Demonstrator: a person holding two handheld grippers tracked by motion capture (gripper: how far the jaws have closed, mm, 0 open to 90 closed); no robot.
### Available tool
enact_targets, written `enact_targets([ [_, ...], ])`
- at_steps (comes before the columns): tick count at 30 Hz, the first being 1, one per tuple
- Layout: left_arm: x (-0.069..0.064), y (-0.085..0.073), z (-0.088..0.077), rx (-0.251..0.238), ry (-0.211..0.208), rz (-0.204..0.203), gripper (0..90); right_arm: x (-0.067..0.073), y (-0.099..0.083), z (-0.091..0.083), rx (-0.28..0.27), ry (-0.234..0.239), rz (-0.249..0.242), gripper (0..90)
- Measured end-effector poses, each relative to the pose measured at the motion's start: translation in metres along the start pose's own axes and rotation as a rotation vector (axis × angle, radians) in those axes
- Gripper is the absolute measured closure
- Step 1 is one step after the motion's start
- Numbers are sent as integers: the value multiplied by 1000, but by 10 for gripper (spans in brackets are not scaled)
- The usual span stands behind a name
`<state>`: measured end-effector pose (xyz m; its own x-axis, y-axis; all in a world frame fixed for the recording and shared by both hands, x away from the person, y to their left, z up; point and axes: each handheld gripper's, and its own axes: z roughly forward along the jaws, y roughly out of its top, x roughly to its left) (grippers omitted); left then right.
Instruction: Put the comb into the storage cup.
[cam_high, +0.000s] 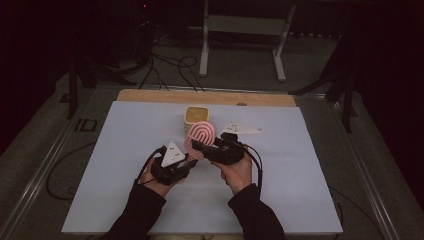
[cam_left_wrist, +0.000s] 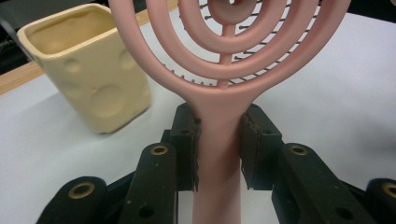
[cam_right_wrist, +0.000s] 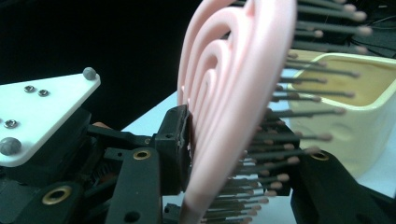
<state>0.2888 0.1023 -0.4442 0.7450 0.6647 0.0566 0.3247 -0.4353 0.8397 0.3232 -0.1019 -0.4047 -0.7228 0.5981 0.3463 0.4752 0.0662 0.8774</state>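
So the white table mat (cam_high: 125, 165) is taking up most of the high view, and everything is happening just in front of the yellow cup (cam_high: 196, 116), which is sitting upright, mouth open, toward the far middle of the mat. The pink hairbrush (cam_high: 200, 138) is being held up in the air just on the person's side of that cup, head tilted toward it, probably so it can go into the cup handle or head first, though I can't say which. The left gripper (cam_left_wrist: 219, 149) is clamping the handle right below the head, jaws mostly closed with both pads pressing the pink stem, so that one is doing the carrying. The right gripper (cam_right_wrist: 233, 154) is pinching the head itself, one pad flat on the smooth back and the other jaw sitting in among the bristles, nearly closed, looking like it's steadying or taking over the brush. Both hands are meeting beside the cup for what I'd guess is a handoff.
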Motion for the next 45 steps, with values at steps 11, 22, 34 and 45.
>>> enact_targets([
  [11, 3, -1, 1, 1, -31, -28, 701, -1, 0, 2, 7, 42, 34, 634],
  [22, 2, -2, 0, -36, 31, -41, 359, -3, 2, -3, -3, -2, 22, 637],
  [34, 13, 2, -9, -92, 39, -107, 1, -3, 2, -5, 2, -5, 12, 636],
  [45, 23, 1, -31, -120, 93, -116, 1, -4, 7, -9, 16, -33, -5, 636],
])
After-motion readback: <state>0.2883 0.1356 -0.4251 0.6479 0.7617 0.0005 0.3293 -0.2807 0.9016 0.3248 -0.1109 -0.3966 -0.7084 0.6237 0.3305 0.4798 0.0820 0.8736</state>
